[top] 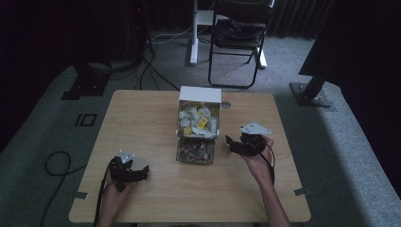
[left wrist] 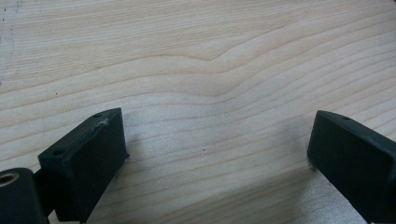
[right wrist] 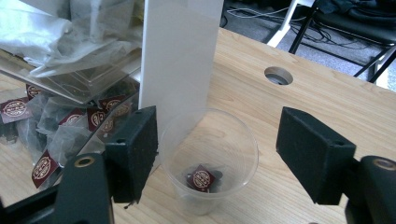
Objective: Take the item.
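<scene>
Now the right gripper [right wrist: 217, 154] hangs over the cup [right wrist: 210, 158], jaws spread, a tea bag [right wrist: 201, 178] lying inside. It looks light, soft and crinkly; pinch its tag. Left gripper [left wrist: 217, 149] rests spread, empty, on the table [left wrist: 196, 56].

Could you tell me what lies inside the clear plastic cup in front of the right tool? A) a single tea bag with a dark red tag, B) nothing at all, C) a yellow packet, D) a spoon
A: in the right gripper view, the clear plastic cup holds one tea bag with a dark red tag at its bottom, below the open right tool.
</scene>
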The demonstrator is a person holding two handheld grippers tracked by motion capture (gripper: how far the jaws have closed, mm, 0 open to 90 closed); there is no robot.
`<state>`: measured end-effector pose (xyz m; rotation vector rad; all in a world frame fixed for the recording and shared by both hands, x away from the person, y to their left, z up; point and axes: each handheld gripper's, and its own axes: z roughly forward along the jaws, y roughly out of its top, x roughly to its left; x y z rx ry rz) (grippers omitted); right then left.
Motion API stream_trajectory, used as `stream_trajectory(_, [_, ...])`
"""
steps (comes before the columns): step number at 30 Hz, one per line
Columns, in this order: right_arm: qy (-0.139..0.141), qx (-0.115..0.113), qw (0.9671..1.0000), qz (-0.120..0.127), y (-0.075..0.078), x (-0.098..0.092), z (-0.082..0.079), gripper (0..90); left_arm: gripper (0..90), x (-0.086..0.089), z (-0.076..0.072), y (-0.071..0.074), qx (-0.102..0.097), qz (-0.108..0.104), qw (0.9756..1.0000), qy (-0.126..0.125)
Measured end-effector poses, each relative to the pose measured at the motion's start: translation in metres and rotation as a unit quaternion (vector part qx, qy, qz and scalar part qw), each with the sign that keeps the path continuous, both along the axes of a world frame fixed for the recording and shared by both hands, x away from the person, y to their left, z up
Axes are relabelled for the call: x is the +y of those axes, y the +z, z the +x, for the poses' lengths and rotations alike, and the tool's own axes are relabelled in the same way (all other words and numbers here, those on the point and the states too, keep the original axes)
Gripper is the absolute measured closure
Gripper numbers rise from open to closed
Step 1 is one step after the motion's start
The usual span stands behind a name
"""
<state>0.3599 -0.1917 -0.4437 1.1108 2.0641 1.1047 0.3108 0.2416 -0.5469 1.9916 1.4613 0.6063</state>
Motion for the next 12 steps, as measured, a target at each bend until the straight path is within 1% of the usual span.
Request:
stream_trajectory(6, [-0.003, 0.002, 1.0, -0.003, -0.003, -0.005, -0.002, 27.6, 5.1, 0.0, 0.0, 0.0, 0.0, 0.0, 1.0, 0.0])
stream_trajectory(12, [-0.009, 0.006, 0.9999, -0.004, -0.007, -0.016, -0.005, 27.5, 5.1, 0.0, 0.0, 0.0, 0.001, 0.001, 1.0, -0.001])
